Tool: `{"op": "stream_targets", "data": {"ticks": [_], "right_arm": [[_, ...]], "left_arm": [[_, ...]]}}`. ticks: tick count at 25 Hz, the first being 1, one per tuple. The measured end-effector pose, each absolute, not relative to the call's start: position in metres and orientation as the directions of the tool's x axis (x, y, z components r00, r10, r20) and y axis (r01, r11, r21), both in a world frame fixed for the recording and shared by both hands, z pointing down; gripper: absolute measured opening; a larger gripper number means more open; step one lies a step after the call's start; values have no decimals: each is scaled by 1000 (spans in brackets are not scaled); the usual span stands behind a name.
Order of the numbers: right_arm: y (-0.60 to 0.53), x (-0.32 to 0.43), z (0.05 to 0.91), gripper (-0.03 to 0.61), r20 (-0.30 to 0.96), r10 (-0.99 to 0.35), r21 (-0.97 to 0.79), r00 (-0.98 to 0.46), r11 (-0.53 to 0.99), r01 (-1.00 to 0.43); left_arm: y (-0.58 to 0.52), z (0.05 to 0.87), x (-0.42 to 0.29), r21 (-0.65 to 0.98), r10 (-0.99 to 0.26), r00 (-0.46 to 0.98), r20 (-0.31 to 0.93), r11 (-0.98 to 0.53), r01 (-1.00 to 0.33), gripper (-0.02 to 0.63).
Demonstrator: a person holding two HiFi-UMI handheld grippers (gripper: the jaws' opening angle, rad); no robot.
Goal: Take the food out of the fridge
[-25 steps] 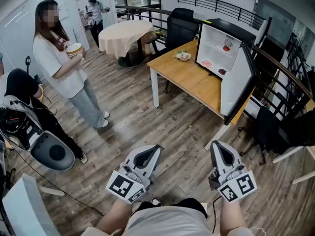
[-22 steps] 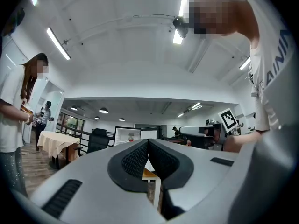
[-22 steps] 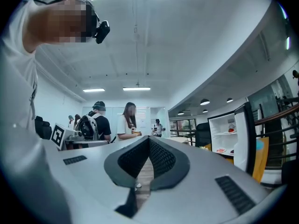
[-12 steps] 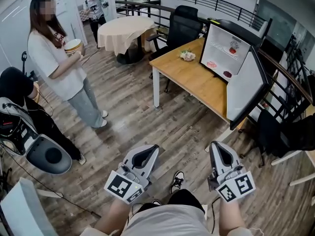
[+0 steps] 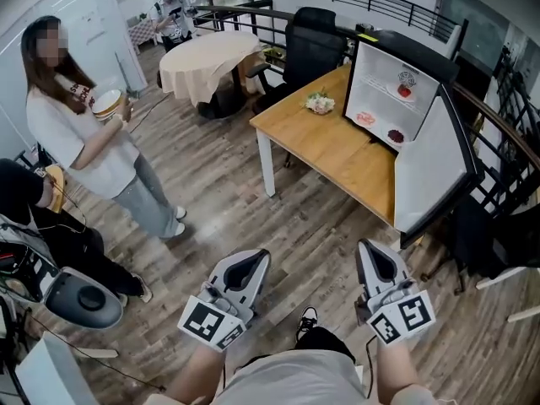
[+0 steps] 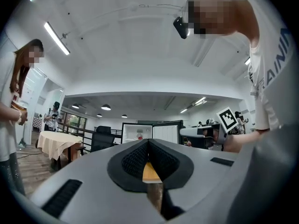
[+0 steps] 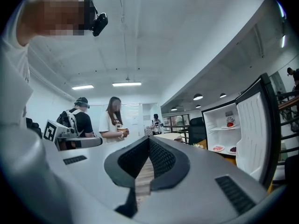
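A small white fridge (image 5: pixel 380 81) stands on the wooden table (image 5: pixel 329 146) at the upper right, its door (image 5: pixel 434 171) swung open. Inside, a red food item (image 5: pixel 404 91) sits on the upper shelf, with a pink plate (image 5: pixel 364 118) and a dark red item (image 5: pixel 395 135) on the lower one. My left gripper (image 5: pixel 253 260) and right gripper (image 5: pixel 377 256) are held low near my body, far from the fridge, both shut and empty. The fridge (image 6: pixel 137 132) shows small beyond the left gripper (image 6: pixel 148 141). In the right gripper view the fridge (image 7: pixel 224 129) is to the right of the right gripper (image 7: pixel 149 140).
A person holding a bowl (image 5: pixel 84 142) stands at the left. A cloth-covered round table (image 5: pixel 211 57) and a black office chair (image 5: pixel 308 45) are behind the wooden table. A small flower bunch (image 5: pixel 318 102) lies on the table. A grey seat (image 5: pixel 80 298) is at lower left; wooden floor lies between.
The head view has shifted: the fridge and table now sit slightly further right, and the person with the bowl further left. Both grippers stay shut in the same place in view.
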State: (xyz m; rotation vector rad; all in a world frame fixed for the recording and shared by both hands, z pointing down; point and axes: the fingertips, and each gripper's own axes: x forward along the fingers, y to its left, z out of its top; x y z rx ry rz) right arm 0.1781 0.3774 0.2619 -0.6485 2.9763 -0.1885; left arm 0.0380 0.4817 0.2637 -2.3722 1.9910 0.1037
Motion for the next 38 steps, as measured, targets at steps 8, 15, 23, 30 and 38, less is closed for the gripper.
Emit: {"op": "stream_targets", "data": {"ticks": [8,15,23,30,38], "right_arm": [[278,163,272,20,-42,-434,-97,-900,898,-429],[202,173,286,20,-31,-478,-135,-878,872,-470],[145,155,295,20,-28,-517,-135,-856,850,-509],[79,132,294,20,-4,-622,-102,-783,779,-619],[2,98,290,20,16,-783,-157,-622,612,-775]], "left_arm": [[373,267,31,2,-981,183,-58,-183,-983,9],[296,267,33,-14,-978,202,-46,-201,-979,9],[227,276,12,-16,-965,256,-51,-256,-967,9],[133,276,-19,-2,-916,394,-75,-395,-919,9],[31,265,-71,-7,-814,577,-61,-578,-816,9]]}}
